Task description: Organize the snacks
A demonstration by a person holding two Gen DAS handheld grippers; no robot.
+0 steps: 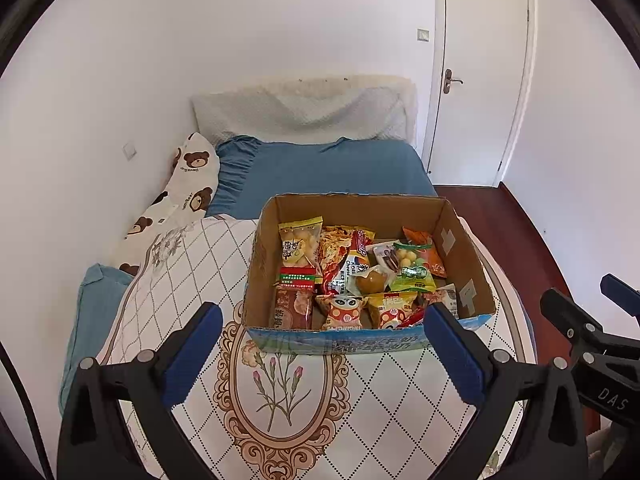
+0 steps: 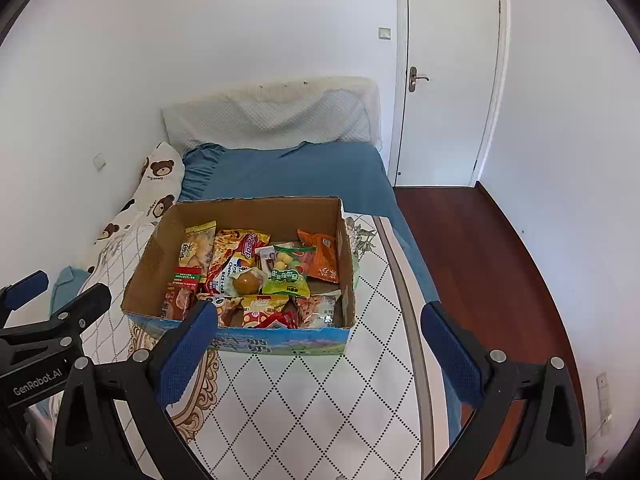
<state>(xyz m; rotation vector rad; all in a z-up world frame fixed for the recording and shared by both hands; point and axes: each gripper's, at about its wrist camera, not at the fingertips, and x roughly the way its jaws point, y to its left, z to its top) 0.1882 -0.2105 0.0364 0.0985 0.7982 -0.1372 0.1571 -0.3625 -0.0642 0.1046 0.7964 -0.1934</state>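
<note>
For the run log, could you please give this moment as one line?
left gripper: jaws open, empty | right gripper: jaws open, empty | snacks: all in cardboard box on the bed | nothing grasped yet

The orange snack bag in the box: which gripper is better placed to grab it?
Probably the right gripper: the orange snack bag lies against the cardboard box's right wall. Both grippers, including the left gripper, are open and empty.

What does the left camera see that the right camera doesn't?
Only the left wrist view shows the oval pink-flower picture on the white quilt.

Only the right wrist view shows the quilt's right edge and a wide stretch of dark red wooden floor.

Both show the open brown cardboard box full of colourful snack packets, the blue bedsheet, the bear-print pillow and the white door.
</note>
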